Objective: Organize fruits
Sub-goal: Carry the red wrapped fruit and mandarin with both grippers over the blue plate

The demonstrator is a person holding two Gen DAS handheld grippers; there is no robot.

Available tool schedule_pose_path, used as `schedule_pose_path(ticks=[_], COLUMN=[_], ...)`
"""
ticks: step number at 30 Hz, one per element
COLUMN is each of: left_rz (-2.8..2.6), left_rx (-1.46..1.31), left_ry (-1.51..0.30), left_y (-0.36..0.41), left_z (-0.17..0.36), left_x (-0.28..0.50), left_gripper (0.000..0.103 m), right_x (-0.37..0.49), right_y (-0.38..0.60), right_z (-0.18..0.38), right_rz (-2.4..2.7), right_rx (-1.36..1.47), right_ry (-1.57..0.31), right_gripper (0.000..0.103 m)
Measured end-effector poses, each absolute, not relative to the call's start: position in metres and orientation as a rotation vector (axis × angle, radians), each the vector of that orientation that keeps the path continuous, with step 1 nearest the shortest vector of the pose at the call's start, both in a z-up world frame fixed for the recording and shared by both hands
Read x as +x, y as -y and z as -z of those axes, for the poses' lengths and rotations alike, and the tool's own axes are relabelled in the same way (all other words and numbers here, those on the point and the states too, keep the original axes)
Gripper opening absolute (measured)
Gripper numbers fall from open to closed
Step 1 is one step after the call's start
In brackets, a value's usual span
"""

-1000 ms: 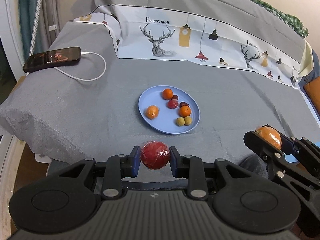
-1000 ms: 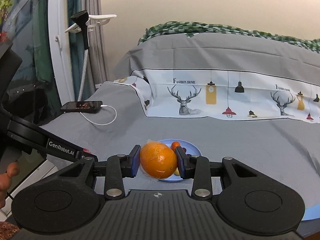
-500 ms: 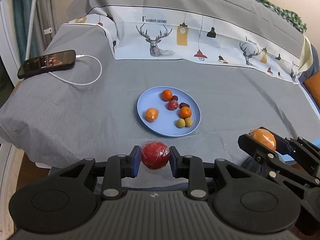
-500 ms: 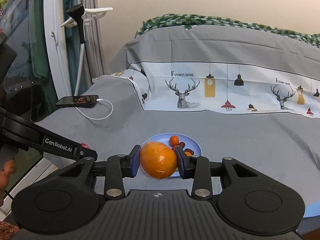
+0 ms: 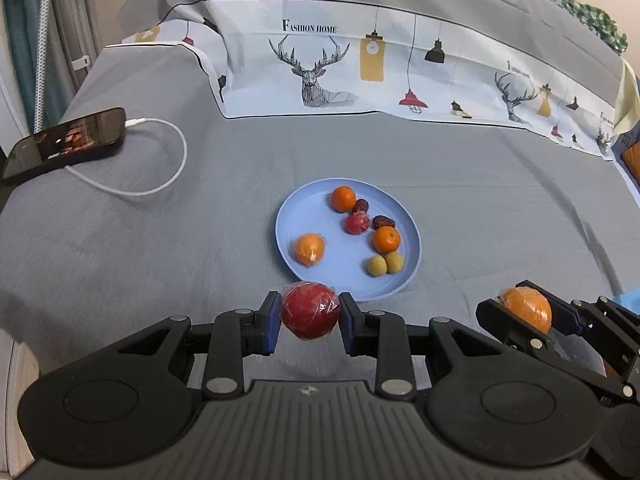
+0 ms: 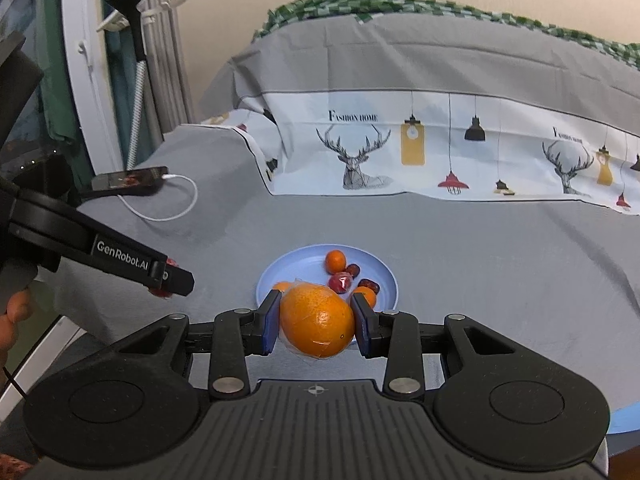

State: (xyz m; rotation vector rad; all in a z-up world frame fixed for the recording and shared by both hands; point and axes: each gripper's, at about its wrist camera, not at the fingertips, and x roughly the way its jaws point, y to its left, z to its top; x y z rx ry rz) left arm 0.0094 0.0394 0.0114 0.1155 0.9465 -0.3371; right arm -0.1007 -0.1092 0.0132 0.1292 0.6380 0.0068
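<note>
A light blue plate (image 5: 304, 216) lies on the grey bed sheet and holds several small fruits: oranges, a red one, dark dates and two yellow ones. My left gripper (image 5: 309, 318) is shut on a plastic-wrapped red fruit (image 5: 310, 309), hovering just short of the plate's near rim. My right gripper (image 6: 316, 326) is shut on a wrapped large orange (image 6: 317, 322), in front of the plate (image 6: 384, 276) in its own view. In the left wrist view the right gripper (image 5: 524, 310) with the orange (image 5: 526, 307) is at the lower right.
A black phone (image 5: 66, 140) with a white charging cable (image 5: 160, 184) lies at the bed's left edge. A deer-print cloth (image 5: 400, 76) covers the back of the bed. A white stand and curtains (image 6: 136, 80) are to the left. A hand (image 6: 14, 316) shows at the far left.
Both grippers have moved forward and down toward the plate, which now looks larger and closer. Each still holds its fruit as before.
</note>
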Motion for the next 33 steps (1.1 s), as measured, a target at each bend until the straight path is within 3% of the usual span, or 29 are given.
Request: schedule_pose_path(ticks=[19,33], left_rz=[0.301,0.290], left_rx=[0.184,0.223], left_ry=[-1.034,-1.071], left_y=[0.020,0.043], left_z=[0.055,0.094], left_x=[0.132,0.177], left_gripper=[0.034,0.034], right_x=[0.014,0.056], right_y=[0.137,0.152], right_z=[0.055,0.102], right_rz=[-0.006,-0.023], right_rx=[0.109,0.132], right_ry=[-0.715,-0.790], right_gripper=[0.039,0.039])
